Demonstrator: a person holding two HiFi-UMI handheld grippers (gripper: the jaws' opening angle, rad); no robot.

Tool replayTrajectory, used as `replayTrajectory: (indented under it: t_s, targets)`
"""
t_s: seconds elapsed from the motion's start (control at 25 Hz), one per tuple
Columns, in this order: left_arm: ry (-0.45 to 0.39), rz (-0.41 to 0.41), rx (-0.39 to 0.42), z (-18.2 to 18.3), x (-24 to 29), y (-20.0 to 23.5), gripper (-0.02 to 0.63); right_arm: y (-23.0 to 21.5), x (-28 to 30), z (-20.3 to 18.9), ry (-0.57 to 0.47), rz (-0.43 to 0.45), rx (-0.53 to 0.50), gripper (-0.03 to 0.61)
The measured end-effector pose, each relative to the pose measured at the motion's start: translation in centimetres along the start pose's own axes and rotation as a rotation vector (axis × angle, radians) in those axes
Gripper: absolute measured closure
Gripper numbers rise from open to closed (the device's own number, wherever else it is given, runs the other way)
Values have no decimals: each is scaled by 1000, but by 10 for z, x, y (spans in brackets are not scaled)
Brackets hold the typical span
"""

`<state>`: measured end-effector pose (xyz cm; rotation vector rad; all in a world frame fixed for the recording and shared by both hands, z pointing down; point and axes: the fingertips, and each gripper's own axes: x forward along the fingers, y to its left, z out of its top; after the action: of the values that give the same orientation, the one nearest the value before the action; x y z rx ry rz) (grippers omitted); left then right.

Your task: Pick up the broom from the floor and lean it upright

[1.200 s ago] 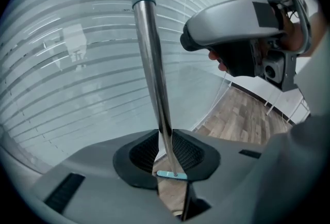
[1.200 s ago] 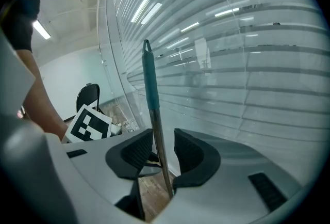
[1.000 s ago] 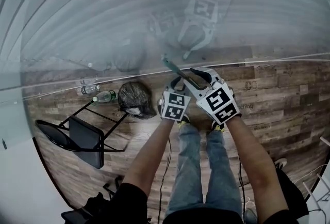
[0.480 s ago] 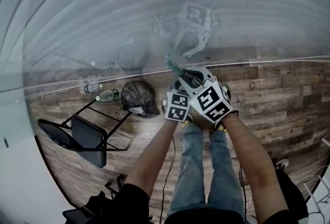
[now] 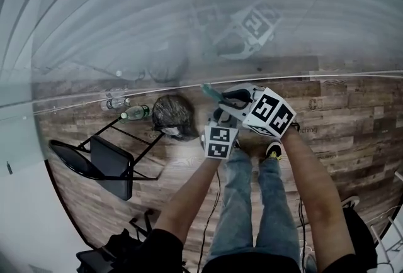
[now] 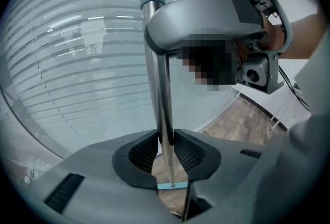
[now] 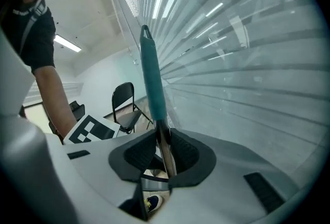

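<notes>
Only the left tongs' view shows both grips at once. The left tongs [image 6: 166, 148] are clenched on the bare metal shaft of the broom [image 6: 156, 78]. The right tongs [image 6: 154, 46] clamp it higher up, just under the teal sleeve. The right tongs' view alone shows that sleeve up to its tip, rising through centre frame. Those jaws have just been closing and now pinch the shaft.

The head view adds the surroundings. The broom is held at centre frame, near the glass wall [image 5: 157, 20] that fills the upper half. A chair [image 5: 104, 161], bag [image 5: 171, 116] and bottles [image 5: 129, 114] crowd the left. Wood floor [image 5: 352, 121] spreads to the right.
</notes>
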<state>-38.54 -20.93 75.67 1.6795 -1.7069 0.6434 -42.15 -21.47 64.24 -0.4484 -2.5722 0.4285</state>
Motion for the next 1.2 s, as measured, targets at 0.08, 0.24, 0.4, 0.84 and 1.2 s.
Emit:
replayTrajectory:
  t_s: [0.08,0.24,0.4,0.84,1.2]
  targets:
    - [20,-7,7,-6,2,-1,509,0,3,-4,19,16,-16,489]
    - [46,-31,47,-10,11,-3,508,-8,5,-11,24,-42,-28,489]
    - [62,-41,74,-7,19,-6,508,-17,2,-11,-7,-131,-2,489]
    - [57,-47,103,1,31,-2,491,-28,-12,-9,-69,-222,24,479]
    - [60,-42,89,6,27,2,433,-22,-28,-8,-96,-224,37,469]
